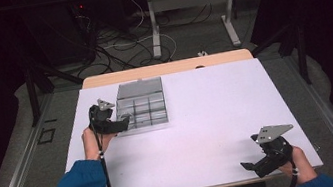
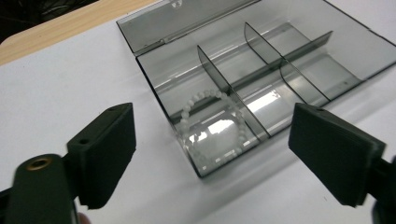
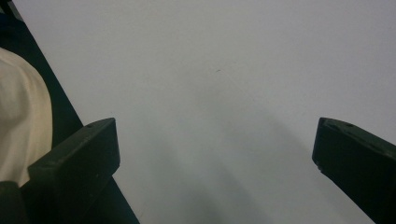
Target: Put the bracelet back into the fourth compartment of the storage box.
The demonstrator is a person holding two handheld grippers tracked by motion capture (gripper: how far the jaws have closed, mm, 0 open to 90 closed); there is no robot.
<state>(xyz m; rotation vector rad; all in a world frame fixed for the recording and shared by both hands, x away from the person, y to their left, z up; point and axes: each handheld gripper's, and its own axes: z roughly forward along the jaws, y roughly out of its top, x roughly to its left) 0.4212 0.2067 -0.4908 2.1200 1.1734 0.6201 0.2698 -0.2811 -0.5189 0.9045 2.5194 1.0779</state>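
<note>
Bracelet (image 2: 212,123) is seen lying flat in the near corner compartment of the open box (image 2: 327,56), judged as placed. Left gripper (image 2: 212,154) is held just before it, jaws spread, nothing between them. Right gripper (image 3: 215,154) is parked apart over bare table (image 3: 233,56), jaws spread

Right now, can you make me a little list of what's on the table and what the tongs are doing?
Table: white tabletop
Box: clear grey compartment box, lid open, at the table's far left
Inside box: white bead bracelet lying in the corner compartment nearest the left tongs
Left tongs: left gripper, open, holding nothing, at the box's near left corner
Right tongs: right gripper, open, holding nothing, at the table's near right
</note>
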